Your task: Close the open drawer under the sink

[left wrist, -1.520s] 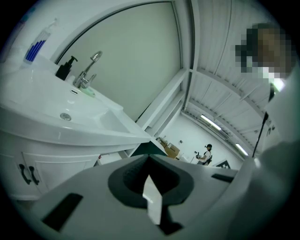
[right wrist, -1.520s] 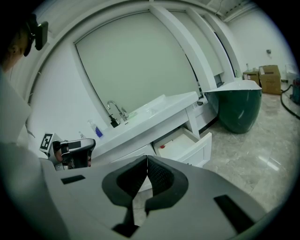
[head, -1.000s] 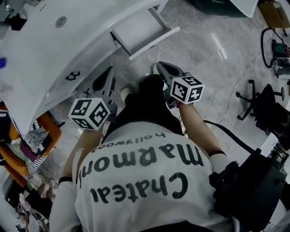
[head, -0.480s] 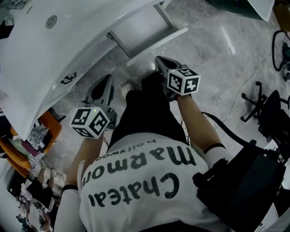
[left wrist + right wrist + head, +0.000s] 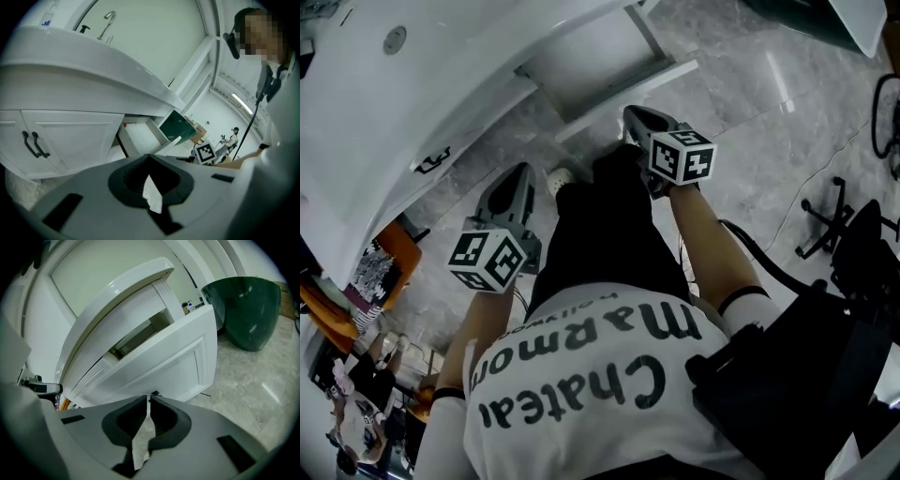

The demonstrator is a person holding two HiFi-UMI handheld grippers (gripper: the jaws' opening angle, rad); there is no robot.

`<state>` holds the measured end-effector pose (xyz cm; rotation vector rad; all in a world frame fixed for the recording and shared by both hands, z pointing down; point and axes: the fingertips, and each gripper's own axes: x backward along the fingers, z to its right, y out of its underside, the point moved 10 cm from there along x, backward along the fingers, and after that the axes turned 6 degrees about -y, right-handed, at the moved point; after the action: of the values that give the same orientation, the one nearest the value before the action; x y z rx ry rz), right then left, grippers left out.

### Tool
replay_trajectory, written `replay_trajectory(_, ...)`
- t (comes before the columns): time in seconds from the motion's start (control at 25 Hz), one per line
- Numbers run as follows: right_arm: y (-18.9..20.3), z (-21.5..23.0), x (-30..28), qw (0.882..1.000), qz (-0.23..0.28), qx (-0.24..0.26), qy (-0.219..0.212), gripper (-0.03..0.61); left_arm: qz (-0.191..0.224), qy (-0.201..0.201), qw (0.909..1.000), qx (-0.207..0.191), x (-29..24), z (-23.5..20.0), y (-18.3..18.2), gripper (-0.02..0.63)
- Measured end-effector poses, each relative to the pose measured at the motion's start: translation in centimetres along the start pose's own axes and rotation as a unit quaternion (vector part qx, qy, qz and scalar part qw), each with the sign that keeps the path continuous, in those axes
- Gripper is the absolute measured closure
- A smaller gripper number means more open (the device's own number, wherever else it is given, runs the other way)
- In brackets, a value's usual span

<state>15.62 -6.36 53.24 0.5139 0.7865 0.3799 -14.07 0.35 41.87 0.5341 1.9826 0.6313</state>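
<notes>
The white drawer [image 5: 598, 58] stands pulled out from the cabinet under the sink counter [image 5: 441, 84]. Its front panel [image 5: 630, 92] faces me. My right gripper [image 5: 631, 114] is shut and empty, its tips just short of that front panel [image 5: 164, 364] near the lower edge; whether they touch it I cannot tell. My left gripper [image 5: 521, 172] is also shut and empty. It is held lower left, pointing at the cabinet doors [image 5: 65, 140], with the open drawer [image 5: 140, 137] ahead to its right.
Black handles [image 5: 33, 143] sit on the cabinet doors, and a faucet [image 5: 107, 24] rises above the counter. A dark green bin [image 5: 251, 310] stands on the marble floor to the drawer's right. An office chair [image 5: 848, 230] and cables lie at the right, an orange crate [image 5: 389, 272] at the left.
The right gripper has moved forward toward the drawer's front panel. The left gripper has stayed low by the cabinet, and the head view has shifted slightly.
</notes>
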Motion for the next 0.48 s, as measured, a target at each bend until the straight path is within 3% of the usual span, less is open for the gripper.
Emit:
replay_trajectory(0.2,0.2,1.3,-0.8,1.000,-0.006,0.003,0.005,0.552,-0.012,-0.016,0.9998,0.005,-0.1,-0.3,0.5,0.606)
replay_trajectory(0.28,0.3,1.8,-1.3,1.000,-0.011,-0.003,0.002,0.462,-0.017,-0.025,0.9995,0.007,-0.1,-0.5,0.6,0.606)
replay_trajectory(0.48,0.5,2.4,-2.3,1.000,-0.021,0.003,0.002,0.462,-0.018,-0.038,0.9991,0.008,-0.4,-1.0,0.4,0.606)
